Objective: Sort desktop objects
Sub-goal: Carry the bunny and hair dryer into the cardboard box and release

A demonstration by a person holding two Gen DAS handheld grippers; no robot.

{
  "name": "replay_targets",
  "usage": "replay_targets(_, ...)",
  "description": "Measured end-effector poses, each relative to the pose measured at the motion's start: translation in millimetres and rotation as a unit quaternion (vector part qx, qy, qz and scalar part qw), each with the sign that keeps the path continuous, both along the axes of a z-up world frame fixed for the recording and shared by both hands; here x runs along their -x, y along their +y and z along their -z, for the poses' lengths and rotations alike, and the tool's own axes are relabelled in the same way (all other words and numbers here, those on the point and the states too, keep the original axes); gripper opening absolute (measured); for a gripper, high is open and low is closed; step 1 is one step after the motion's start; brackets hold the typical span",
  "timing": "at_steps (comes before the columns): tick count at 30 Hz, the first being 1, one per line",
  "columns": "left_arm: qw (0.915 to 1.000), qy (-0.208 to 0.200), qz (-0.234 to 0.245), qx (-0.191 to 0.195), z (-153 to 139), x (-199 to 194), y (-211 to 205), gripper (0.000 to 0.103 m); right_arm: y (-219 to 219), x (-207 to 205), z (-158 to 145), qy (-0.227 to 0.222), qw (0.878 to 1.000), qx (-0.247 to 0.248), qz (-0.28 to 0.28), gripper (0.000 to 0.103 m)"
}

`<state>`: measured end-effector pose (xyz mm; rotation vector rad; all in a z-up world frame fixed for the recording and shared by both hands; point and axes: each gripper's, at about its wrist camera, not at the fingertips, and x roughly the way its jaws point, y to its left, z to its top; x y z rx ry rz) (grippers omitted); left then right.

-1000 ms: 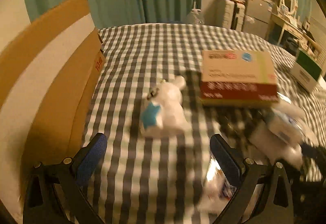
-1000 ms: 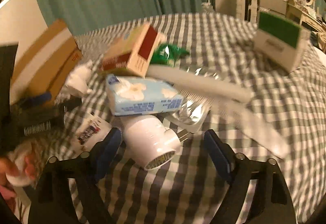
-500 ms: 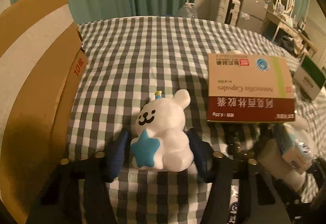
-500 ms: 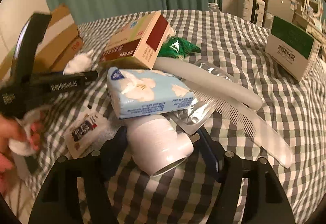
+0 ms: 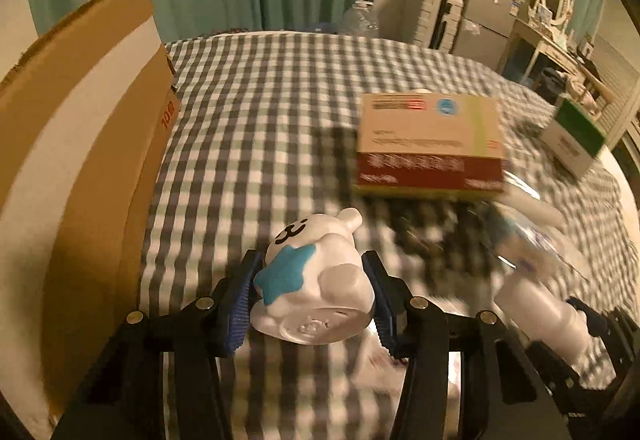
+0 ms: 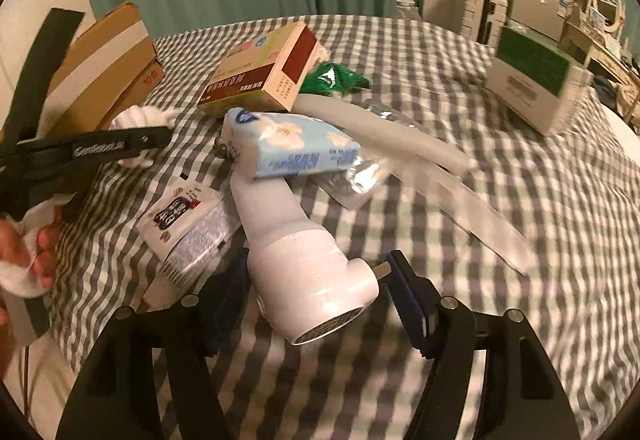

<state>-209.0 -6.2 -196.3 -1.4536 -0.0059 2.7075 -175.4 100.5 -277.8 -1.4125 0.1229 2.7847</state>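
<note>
Left wrist view shows the left tongs (image 5: 312, 290) clamped on the white bear figurine (image 5: 314, 280), tipped, right of the cardboard box (image 5: 80, 160); carry it steadily boxward. Right tongs (image 6: 316, 292) grip the white plug adapter (image 6: 308, 272); squeeze evenly.

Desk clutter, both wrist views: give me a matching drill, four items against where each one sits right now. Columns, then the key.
Items
1. white bear figurine
2. white plug adapter
3. blue tissue pack
4. green-topped box

Places
A. lying partly on the plug adapter's far end
B. alone at the far right of the checked cloth
C. clamped between the left gripper pads, tilted back so its base shows
D. between the right gripper fingers

Pairs: 1-C, 2-D, 3-A, 4-B
</note>
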Motion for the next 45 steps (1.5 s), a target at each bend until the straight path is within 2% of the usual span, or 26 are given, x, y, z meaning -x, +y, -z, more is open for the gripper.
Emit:
replay_targets(4,0.9994,0.008,0.003,-0.033,-24.2,-27.5,1.2,0.052,-4.5,-24.0,-18.5,0.01,1.0,-0.016,0.012,0.067)
replay_targets(9,0.9989,0.025,0.021,-0.033,-58.3,-51.1,8.5,0.052,-13.3,-52.8,-43.6,0.017,0.999,-0.031,0.019,0.067)
replay_targets(13,0.9982,0.043,0.036,-0.022,-87.2,-66.7,8.2,0.052,-26.6,-60.5,-77.7,0.047,0.998,-0.041,0.017,0.067)
replay_targets(14,0.9979,0.047,0.039,-0.02,-93.5,-70.9,6.9,0.052,-26.6,-60.5,-77.7,0.047,0.998,-0.041,0.017,0.067)
replay_targets(15,0.9976,0.05,0.044,-0.017,-103.1,-76.1,6.4,0.052,-33.4,-62.7,-95.8,0.061,0.997,-0.046,0.017,0.067)
replay_targets(19,0.9968,0.063,0.05,-0.003,-128.9,-86.8,-1.0,0.052,-47.4,-65.8,-134.7,0.088,0.994,-0.058,0.013,0.067)
replay_targets(21,0.9964,0.069,0.049,0.01,-143.7,-88.9,-6.1,0.052,-53.1,-64.8,-153.9,0.1,0.993,-0.061,0.014,0.067)
replay_targets(32,0.9939,0.096,0.051,0.021,-212.6,-93.6,-42.0,0.052,-95.4,-47.5,-236.6,0.155,0.985,-0.078,-0.001,0.067)
replay_targets(38,0.9921,0.115,0.027,0.042,-234.9,-87.3,-78.1,0.052,-122.8,-25.9,-252.2,0.165,0.985,-0.052,-0.018,0.067)
replay_targets(45,0.993,0.107,-0.017,0.045,-226.8,-81.5,-139.1,0.052,-178.0,11.6,-243.5,0.156,0.984,-0.043,-0.07,0.067)
